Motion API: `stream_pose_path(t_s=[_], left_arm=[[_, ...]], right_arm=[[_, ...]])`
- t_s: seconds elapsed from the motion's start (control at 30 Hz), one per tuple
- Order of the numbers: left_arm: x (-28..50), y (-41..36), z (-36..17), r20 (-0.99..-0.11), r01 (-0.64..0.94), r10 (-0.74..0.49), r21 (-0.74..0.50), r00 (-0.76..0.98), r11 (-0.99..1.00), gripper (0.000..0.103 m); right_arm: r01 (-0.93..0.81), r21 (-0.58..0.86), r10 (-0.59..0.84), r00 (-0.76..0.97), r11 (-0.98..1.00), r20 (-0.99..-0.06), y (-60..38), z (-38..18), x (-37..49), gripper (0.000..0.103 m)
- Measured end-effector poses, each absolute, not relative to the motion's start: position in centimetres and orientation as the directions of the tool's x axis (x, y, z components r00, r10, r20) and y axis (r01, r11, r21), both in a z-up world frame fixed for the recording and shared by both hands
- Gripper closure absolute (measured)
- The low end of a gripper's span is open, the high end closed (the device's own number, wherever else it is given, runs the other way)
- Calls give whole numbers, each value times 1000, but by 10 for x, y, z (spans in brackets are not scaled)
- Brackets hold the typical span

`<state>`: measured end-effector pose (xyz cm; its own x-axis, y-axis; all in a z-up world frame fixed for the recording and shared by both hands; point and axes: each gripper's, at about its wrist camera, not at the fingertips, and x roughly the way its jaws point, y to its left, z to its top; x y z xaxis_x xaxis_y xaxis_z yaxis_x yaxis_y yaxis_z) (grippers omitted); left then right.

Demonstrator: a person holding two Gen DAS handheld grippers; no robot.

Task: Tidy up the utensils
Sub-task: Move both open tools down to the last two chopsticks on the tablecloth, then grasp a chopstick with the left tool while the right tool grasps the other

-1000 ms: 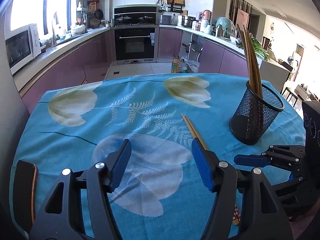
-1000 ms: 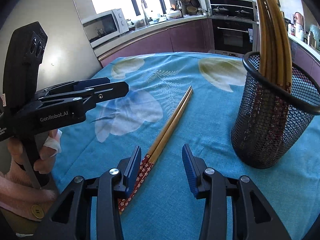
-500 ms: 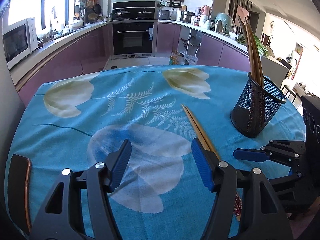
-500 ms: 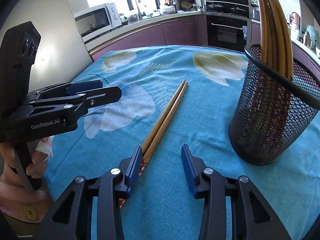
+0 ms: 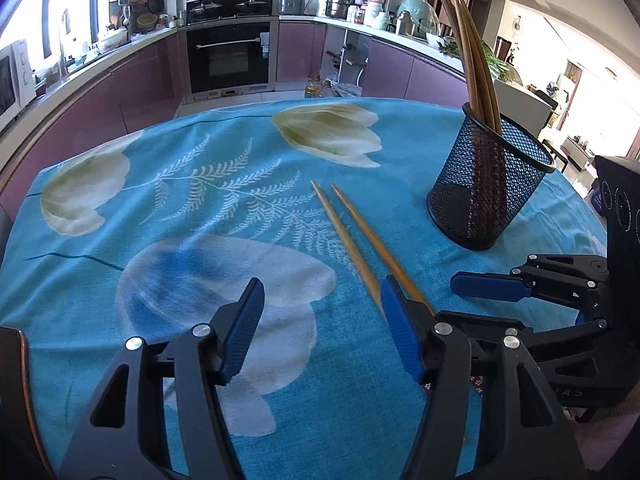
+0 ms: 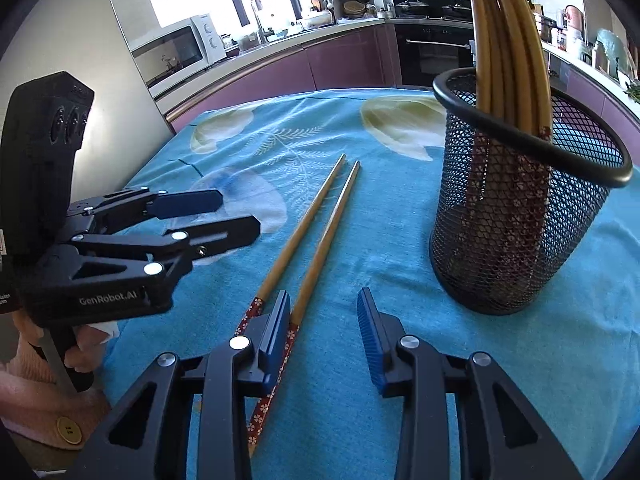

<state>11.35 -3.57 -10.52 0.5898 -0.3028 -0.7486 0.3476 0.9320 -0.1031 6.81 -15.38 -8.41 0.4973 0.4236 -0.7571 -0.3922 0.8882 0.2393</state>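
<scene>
Right wrist view: two loose chopsticks (image 6: 320,236) flat on blue tablecloth (image 6: 400,360), left of mesh holder (image 6: 516,216). Right gripper (image 6: 324,332) jaws closing, nothing pinched yet; left gripper (image 6: 208,216) likewise narrowing, empty. Likely light, stiff, slippery; best pinched at patterned ends. Holder's standing chopsticks (image 6: 508,40) crowd insertion.

1. The two loose chopsticks (image 5: 352,240) pass behind the left gripper's right finger (image 5: 400,332), so their decorated ends are hidden in the left wrist view.
2. The chopsticks standing in the mesh holder (image 6: 520,216) are cut off by the top edge of the right wrist view.
3. The hand (image 6: 80,344) gripping the left gripper (image 6: 224,216) is mostly hidden behind it.
4. Countertop items (image 5: 360,4) are too small to identify.
</scene>
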Motion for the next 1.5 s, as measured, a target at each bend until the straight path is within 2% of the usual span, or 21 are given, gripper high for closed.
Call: stream_pose_path(t_s=[0.27, 0.4, 0.57, 0.9, 1.17, 1.37, 1.5], left_arm=[[127, -52, -112, -769, 383, -328, -117, 549, 916, 48], [132, -57, -119, -793, 385, -317, -114, 520, 916, 56], [131, -58, -120, -797, 387, -309, -103, 520, 916, 60], [116, -51, -119, -805, 412, -302, -79, 511, 908, 77], [117, -44, -116, -798, 410, -313, -91, 516, 908, 77], [125, -40, -118, -806, 390, -296, -89, 512, 917, 71], [131, -42, -119, -806, 382, -291, -88, 515, 920, 73]], right_arm=[[-392, 246, 429, 495, 886, -756, -156, -84, 69, 70], [-393, 248, 431, 495, 886, -755, -157, -84, 69, 70], [-391, 249, 431, 495, 886, -754, -158, -84, 70, 71], [-387, 238, 420, 503, 891, -755, -154, -83, 77, 71], [-390, 217, 406, 511, 895, -758, -144, -84, 87, 70], [-393, 203, 396, 509, 897, -764, -138, -85, 95, 70], [-396, 188, 386, 511, 899, -768, -133, -85, 100, 70]])
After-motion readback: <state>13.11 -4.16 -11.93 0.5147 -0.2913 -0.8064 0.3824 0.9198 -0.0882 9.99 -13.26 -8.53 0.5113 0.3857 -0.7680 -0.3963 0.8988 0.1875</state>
